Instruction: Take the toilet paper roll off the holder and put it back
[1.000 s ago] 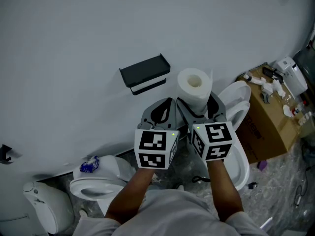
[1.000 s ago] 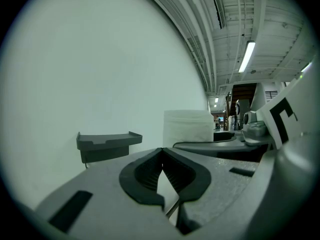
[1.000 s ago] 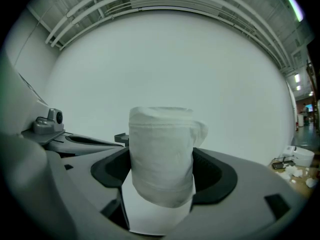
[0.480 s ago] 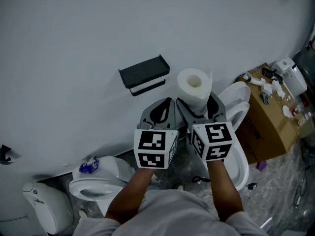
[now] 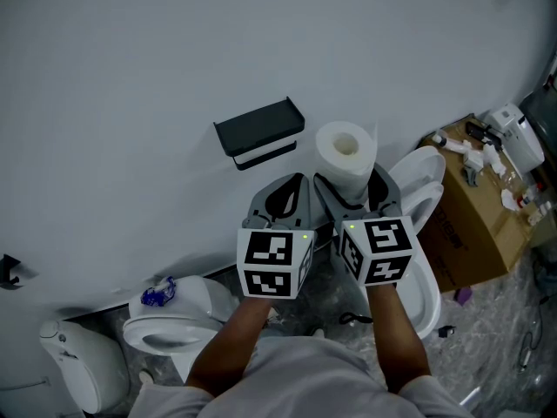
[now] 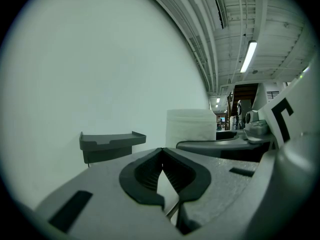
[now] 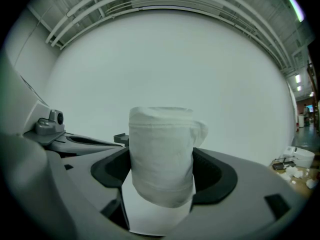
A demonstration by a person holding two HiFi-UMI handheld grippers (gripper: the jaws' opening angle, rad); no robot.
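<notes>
A white toilet paper roll (image 5: 346, 157) stands upright between the jaws of my right gripper (image 5: 350, 184), which is shut on it; the roll (image 7: 161, 154) fills the middle of the right gripper view, a loose sheet hanging below it. The dark grey holder (image 5: 258, 131) with a flat shelf on top is fixed to the white wall, left of the roll and apart from it. My left gripper (image 5: 283, 200) is shut and holds nothing; it sits beside the right one, below the holder. In the left gripper view the holder (image 6: 111, 145) shows at left, the roll (image 6: 190, 125) at right.
A white toilet (image 5: 418, 233) stands under my right gripper. Another toilet (image 5: 178, 320) with a blue thing on its tank is at lower left. A cardboard box (image 5: 477, 207) with small white items on top stands at right. The white wall (image 5: 174, 50) fills the background.
</notes>
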